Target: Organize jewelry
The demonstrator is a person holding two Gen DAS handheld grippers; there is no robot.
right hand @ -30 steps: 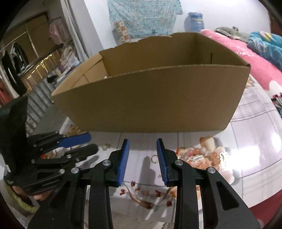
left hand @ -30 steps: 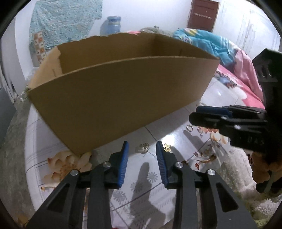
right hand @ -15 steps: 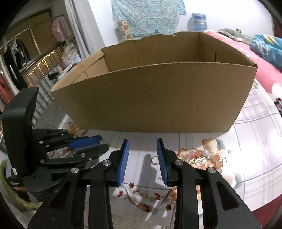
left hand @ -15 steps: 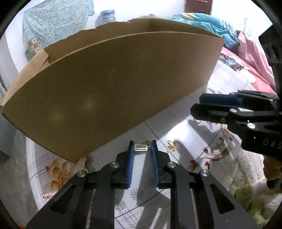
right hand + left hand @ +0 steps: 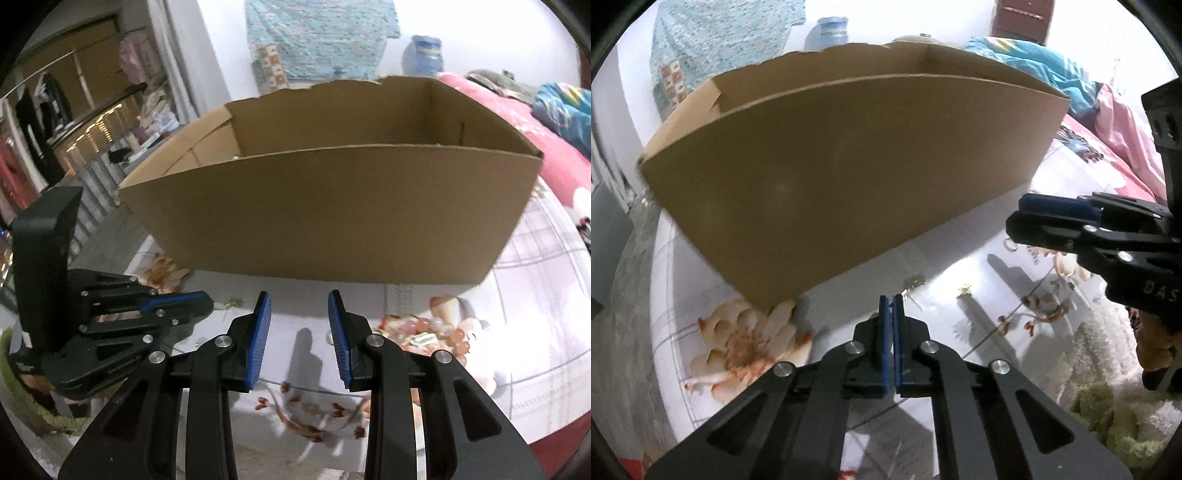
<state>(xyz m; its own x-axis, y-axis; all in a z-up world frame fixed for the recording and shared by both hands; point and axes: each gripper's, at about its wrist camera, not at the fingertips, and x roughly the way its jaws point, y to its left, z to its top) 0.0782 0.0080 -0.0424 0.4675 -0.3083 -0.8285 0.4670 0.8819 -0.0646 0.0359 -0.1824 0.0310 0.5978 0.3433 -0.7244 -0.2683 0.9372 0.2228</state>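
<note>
Box [image 5: 332, 206] long axis crosswise; left claw [image 5: 891, 299] closed by charm [image 5: 913, 283]; right claw [image 5: 299, 294] half-open, empty.

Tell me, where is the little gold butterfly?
In the left wrist view the butterfly lies on the table, right of the shut left gripper and in front of the box.

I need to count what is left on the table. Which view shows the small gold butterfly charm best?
The left wrist view: the butterfly charm lies in plain sight on the table, right of the shut left hand-held gripper. In the right wrist view I cannot make it out.
</note>
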